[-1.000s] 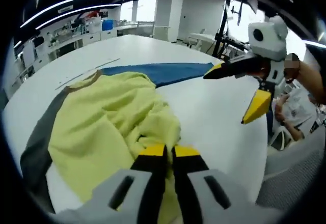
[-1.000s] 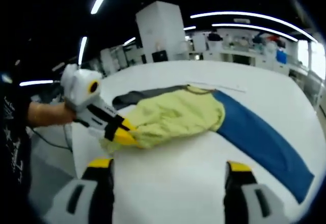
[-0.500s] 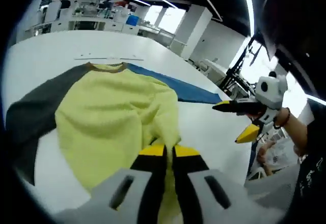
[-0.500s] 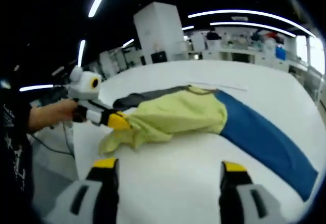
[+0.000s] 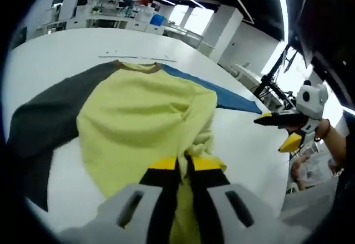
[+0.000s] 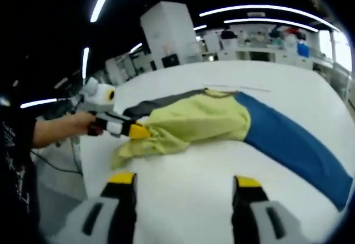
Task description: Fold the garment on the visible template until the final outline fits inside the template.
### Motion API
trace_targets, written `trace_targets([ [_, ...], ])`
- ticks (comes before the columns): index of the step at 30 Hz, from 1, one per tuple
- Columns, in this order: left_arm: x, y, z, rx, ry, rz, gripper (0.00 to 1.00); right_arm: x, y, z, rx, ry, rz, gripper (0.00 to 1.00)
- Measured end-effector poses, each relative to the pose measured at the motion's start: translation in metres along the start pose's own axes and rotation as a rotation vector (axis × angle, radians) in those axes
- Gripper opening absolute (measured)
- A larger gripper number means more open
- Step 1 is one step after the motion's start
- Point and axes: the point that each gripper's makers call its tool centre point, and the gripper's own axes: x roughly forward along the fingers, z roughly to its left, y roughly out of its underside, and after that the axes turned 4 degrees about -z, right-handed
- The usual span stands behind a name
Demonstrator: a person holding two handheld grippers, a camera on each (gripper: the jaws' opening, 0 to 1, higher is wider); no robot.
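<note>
Your white table [image 5: 44, 50] carries everything, and the garment [image 5: 138, 116] lies spread across it: a yellow body with a dark grey sleeve [image 5: 44, 116] on one side and a blue sleeve [image 5: 222, 94] on the other. In your right gripper view the blue sleeve runs long and flat toward the right edge, which your left gripper view shows only as a narrow strip behind the yellow cloth. Your left gripper view gives the grey sleeve broad and close, while your right gripper view shows it as a thin dark band behind the yellow body. I cannot make out a template outline under the garment in either view.

Your left gripper [image 5: 184, 163] has its yellow-tipped jaws closed together on the bunched yellow hem; your right gripper view shows that same gripper from the side, held in your hand [image 6: 83, 123], with the hem lifted off the table at its tips. Your right gripper [image 6: 183, 182] hangs over bare table with jaws wide apart and nothing between them; your left gripper view shows it near the table's edge, well apart from the garment.
</note>
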Motion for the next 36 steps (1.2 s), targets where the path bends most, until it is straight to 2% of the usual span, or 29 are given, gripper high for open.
trace_targets([
  [5,0.000,-0.002,0.005,0.042,-0.020,-0.002,0.11,0.002,0.000,0.004,0.006,-0.008,0.007,0.66],
  [7,-0.005,-0.005,0.007,0.086,-0.042,-0.012,0.17,0.002,-0.001,0.006,0.007,-0.010,0.005,0.65],
  [13,-0.030,-0.020,0.003,0.133,-0.048,-0.079,0.24,0.008,-0.004,0.017,0.022,-0.031,0.000,0.61],
  [18,-0.054,-0.022,0.008,0.137,-0.083,-0.106,0.27,0.014,-0.003,0.027,0.021,-0.048,0.009,0.58],
  [25,-0.078,-0.006,0.009,0.075,-0.133,-0.115,0.33,0.025,-0.004,0.039,0.029,-0.055,0.012,0.49],
  [27,-0.083,0.008,0.004,0.054,-0.147,-0.104,0.34,0.031,-0.003,0.045,0.025,-0.056,0.022,0.46],
  [29,-0.084,0.024,-0.003,0.054,-0.136,-0.065,0.33,0.036,0.001,0.053,0.017,-0.061,0.040,0.44],
  [31,-0.085,0.033,-0.003,0.037,-0.136,-0.057,0.33,0.040,0.003,0.058,0.026,-0.070,0.049,0.42],
  [36,-0.092,0.041,-0.003,0.004,-0.178,-0.067,0.33,0.049,0.006,0.070,0.053,-0.068,0.055,0.37],
])
